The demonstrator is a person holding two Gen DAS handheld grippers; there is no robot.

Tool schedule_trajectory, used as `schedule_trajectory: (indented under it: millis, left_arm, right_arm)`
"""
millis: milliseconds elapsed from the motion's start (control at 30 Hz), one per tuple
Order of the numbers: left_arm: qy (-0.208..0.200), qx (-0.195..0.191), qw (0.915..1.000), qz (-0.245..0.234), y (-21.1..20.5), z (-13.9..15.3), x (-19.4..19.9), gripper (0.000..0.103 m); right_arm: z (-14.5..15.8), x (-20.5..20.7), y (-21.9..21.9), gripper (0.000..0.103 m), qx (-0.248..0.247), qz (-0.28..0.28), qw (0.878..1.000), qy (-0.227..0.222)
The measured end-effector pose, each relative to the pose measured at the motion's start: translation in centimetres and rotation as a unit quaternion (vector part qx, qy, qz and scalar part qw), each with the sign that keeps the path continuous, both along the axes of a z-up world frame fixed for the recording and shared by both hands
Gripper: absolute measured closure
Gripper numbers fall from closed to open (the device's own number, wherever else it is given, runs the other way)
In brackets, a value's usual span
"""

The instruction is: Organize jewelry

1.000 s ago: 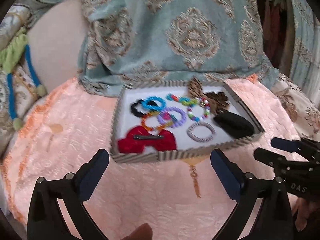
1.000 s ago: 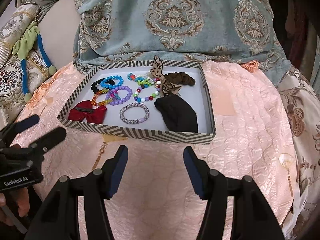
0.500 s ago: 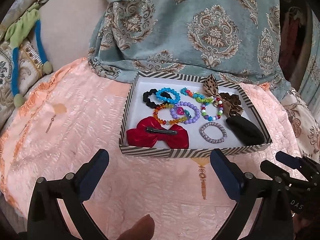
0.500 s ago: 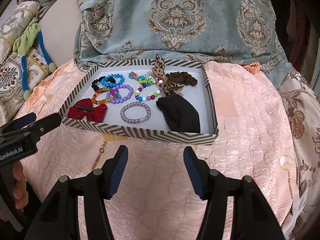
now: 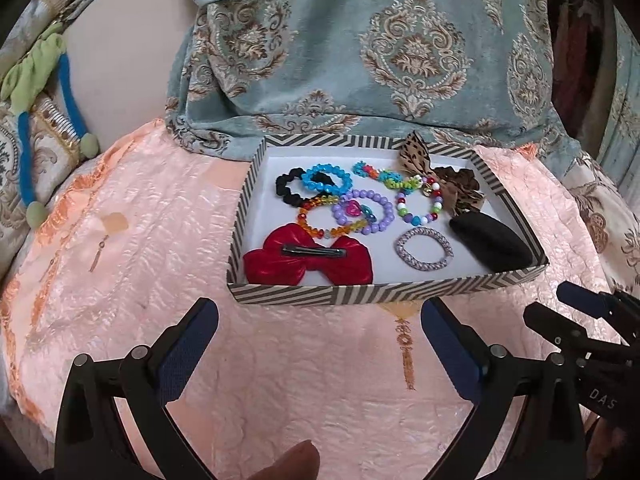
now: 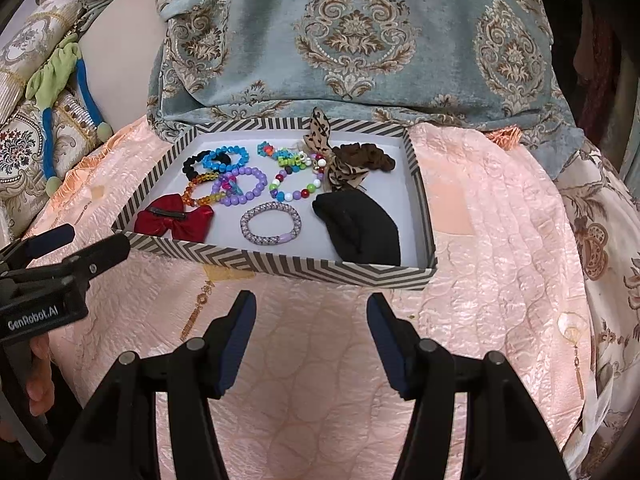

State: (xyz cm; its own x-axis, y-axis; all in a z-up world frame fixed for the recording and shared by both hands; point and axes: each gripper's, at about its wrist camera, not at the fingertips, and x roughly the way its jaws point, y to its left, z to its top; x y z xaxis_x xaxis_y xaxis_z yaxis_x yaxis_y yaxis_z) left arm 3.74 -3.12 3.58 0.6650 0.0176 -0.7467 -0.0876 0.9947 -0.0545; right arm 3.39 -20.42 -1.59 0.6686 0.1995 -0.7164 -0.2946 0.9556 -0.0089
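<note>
A striped tray [image 5: 304, 295] [image 6: 332, 270] sits on a pink bedspread and holds jewelry. In it lie a red bow clip [image 5: 308, 260] [image 6: 174, 222], several bead bracelets such as a purple one [image 5: 366, 210] [image 6: 244, 188], a woven lilac bracelet [image 5: 423, 254] [image 6: 271, 223], a black pouch [image 5: 490, 244] [image 6: 360, 226] and a leopard bow [image 5: 440, 184] [image 6: 324, 152]. My left gripper [image 5: 320, 340] is open and empty just in front of the tray. My right gripper [image 6: 308, 328] is open and empty, also in front of the tray.
The pink bedspread [image 5: 140, 240] [image 6: 500, 240] covers the surface around the tray. A blue patterned cushion [image 5: 360, 48] [image 6: 352, 32] stands right behind the tray. A green and blue cord [image 5: 28, 92] [image 6: 60, 92] hangs at the far left.
The left gripper has swung left and closer, so the tray now sits more centred in its view. The right gripper has edged slightly closer to the tray. Both stay open.
</note>
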Motion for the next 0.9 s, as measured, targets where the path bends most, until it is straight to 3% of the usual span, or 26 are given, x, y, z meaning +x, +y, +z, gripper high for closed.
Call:
schedule_trajectory:
  millis: [900]
  left_arm:
    - [0.004,0.018,0.9997,-0.014,-0.84,-0.26,-0.13,0.014]
  right_arm:
    - [-0.05,0.03,-0.01,0.043,-0.001,-0.001,1.000,0.000]
